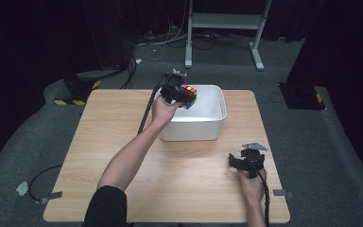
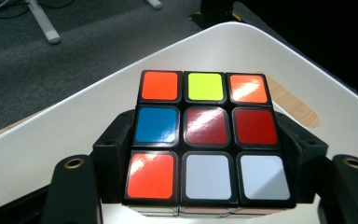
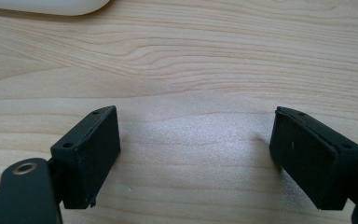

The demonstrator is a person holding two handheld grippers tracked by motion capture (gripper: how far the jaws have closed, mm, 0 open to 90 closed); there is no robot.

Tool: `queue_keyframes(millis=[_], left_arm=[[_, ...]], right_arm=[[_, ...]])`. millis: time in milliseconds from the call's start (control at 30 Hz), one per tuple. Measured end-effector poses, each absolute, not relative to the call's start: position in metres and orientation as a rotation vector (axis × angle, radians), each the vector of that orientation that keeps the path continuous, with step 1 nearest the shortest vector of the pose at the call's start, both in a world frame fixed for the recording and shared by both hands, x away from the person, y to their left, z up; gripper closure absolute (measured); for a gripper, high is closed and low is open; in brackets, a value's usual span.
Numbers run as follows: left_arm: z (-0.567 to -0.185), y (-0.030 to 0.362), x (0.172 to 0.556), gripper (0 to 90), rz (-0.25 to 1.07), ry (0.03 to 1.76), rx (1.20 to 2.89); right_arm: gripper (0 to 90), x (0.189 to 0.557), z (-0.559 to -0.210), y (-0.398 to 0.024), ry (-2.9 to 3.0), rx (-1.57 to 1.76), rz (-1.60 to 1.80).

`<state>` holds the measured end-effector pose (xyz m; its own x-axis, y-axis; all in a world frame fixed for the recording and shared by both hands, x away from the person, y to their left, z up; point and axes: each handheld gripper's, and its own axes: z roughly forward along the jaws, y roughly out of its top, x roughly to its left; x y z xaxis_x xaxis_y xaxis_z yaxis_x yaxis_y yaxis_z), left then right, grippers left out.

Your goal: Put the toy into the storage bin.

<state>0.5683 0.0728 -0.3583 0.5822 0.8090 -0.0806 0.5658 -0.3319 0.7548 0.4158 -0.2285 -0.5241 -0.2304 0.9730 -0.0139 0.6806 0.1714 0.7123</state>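
- Table (image 1: 123, 142): light wood, takes up the middle of the high view, dark floor all round.
- White bin (image 1: 212, 124): open-topped tub at upper centre of the table, looks empty inside as far as can be seen.
- Left gripper (image 1: 185, 97): reached out to the bin's upper-left rim, jaws clamped on the sides of a puzzle cube (image 1: 188, 93); forearm runs up from bottom left.
- Cube in the left gripper view (image 2: 208, 135): centre frame, pinched left and right, top face orange/yellow/orange, blue/dark red/red, orange/white/white; white bin wall (image 2: 56, 135) right behind and below.
- Right gripper (image 1: 244, 163): lower right of the high view, low over bare table, jaws spread wide with nothing between them.
- Step, as a judgement: cube is being carried over the bin for a drop-in.
- Next move likely calls for lowering past the rim, then parting the jaws so the cube lands inside and doesn't clip the edge.
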Motion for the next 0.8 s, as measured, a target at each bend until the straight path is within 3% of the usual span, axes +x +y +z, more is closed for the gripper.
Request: queue_keyframes(millis=[800], left_arm=[[-0.377,0.070,0.579,33.5,0.406,1.184,2.061]], right_arm=[[16.0,0.415,-0.524,-0.229,1.982,1.554,0.815]])
